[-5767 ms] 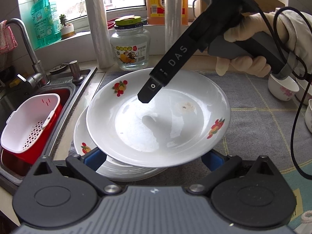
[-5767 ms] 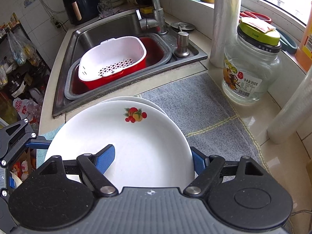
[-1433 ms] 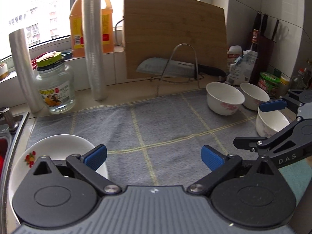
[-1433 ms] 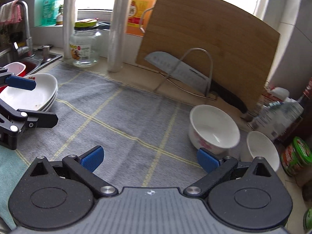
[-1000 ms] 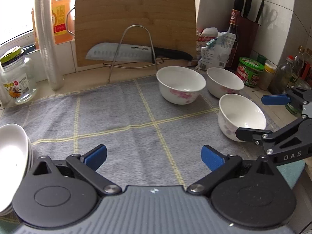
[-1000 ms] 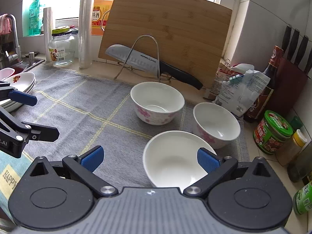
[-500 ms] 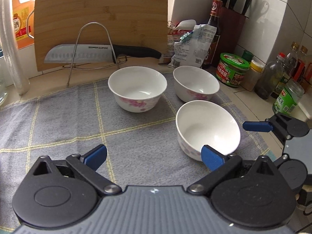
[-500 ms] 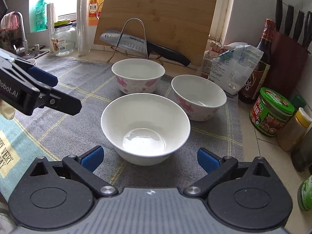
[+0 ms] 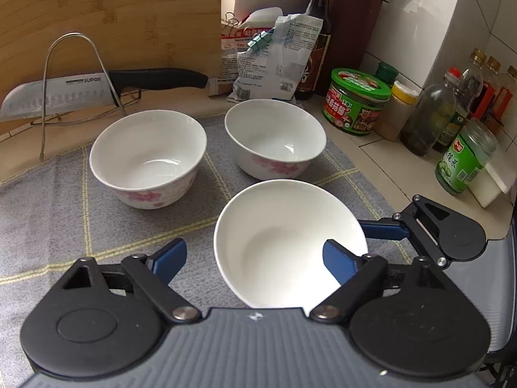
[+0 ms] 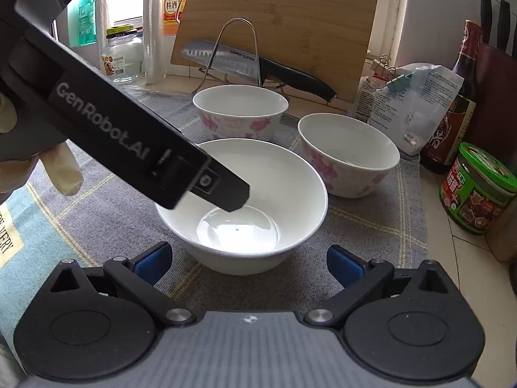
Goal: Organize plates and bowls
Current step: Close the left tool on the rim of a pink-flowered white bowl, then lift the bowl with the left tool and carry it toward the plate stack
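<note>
Bowls of glazed white porcelain stand on the grey checked mat [image 9: 58,213] covering the table: left bowl [image 9: 148,158], rear bowl [image 9: 275,138], near bowl [image 9: 289,242]. Treat each as rigid, brittle, moderately heavy and slippery at the glaze; a pinch across the rim wall is the likely secure hold.

Left hand-held gripper [image 9: 255,255] has just been closing; its jaws are about half open, the right pad inside the near bowl, the left pad outside and clear of the wall. Nothing is gripped yet.

Right hand-held gripper [image 10: 247,263] hangs open, empty, just behind the same bowl.
</note>
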`<move>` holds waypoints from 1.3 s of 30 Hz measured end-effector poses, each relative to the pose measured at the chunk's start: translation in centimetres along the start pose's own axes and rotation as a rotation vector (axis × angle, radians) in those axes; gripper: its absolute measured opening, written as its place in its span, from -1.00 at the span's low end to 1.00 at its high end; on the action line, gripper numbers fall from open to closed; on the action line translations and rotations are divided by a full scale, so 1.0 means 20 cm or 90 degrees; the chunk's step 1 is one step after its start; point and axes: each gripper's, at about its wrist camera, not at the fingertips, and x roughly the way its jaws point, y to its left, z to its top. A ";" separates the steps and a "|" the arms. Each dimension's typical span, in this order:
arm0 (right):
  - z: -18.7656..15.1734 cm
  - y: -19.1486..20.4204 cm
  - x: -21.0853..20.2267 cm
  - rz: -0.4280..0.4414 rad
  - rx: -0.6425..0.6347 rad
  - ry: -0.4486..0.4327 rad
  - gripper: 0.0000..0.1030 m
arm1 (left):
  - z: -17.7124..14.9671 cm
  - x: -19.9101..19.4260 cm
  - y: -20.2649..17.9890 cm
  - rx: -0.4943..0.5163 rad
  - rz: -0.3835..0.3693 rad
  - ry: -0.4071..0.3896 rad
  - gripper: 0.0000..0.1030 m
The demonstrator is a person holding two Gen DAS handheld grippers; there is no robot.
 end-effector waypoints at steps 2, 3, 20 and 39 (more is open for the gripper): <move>0.01 0.00 0.01 0.001 -0.004 -0.005 0.99 | 0.02 0.02 -0.01 0.002 -0.005 0.005 0.66; 0.01 -0.01 0.01 0.006 -0.005 -0.006 0.98 | 0.02 0.03 -0.01 0.002 -0.008 0.006 0.65; 0.04 0.01 0.02 0.030 -0.017 -0.010 0.79 | 0.07 0.11 -0.01 0.014 -0.038 0.032 0.39; 0.11 0.11 -0.02 0.034 -0.048 0.008 0.79 | -0.01 -0.05 0.07 -0.025 -0.043 0.004 0.39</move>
